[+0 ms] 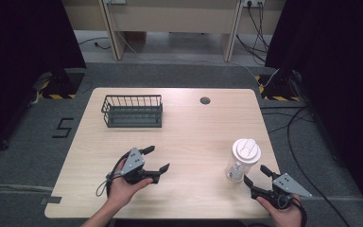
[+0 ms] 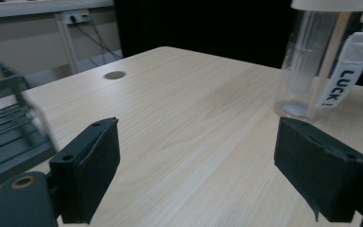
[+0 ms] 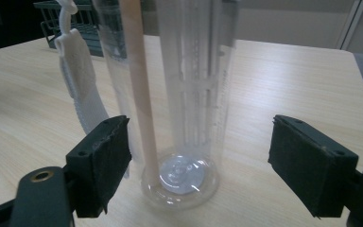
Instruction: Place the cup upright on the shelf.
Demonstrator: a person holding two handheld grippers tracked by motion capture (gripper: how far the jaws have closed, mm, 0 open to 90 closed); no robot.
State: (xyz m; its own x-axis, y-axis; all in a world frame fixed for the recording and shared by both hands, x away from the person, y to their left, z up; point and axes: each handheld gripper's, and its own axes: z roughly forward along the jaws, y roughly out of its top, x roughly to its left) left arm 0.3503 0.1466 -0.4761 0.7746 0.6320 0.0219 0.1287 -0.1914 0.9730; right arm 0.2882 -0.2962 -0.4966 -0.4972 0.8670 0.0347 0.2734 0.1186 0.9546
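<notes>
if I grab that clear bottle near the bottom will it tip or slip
The bottle looks empty, so probably light. It is tall on a narrow base with a wide white lid, so a low push may tip it. Its smooth clear wall could slip, and the strap will likely dangle.

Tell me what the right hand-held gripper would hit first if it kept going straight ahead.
Probably the clear bottle: it stands upright just beyond the right hand-held gripper, whose jaws are open.

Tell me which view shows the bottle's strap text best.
Left gripper view: the white strap hangs down the clear bottle facing the camera, with "LUCK" legible. Right gripper view shows the strap from its blank side, beside the bottle's base. High view shows mostly the white lid; the strap is too small to read.
</notes>
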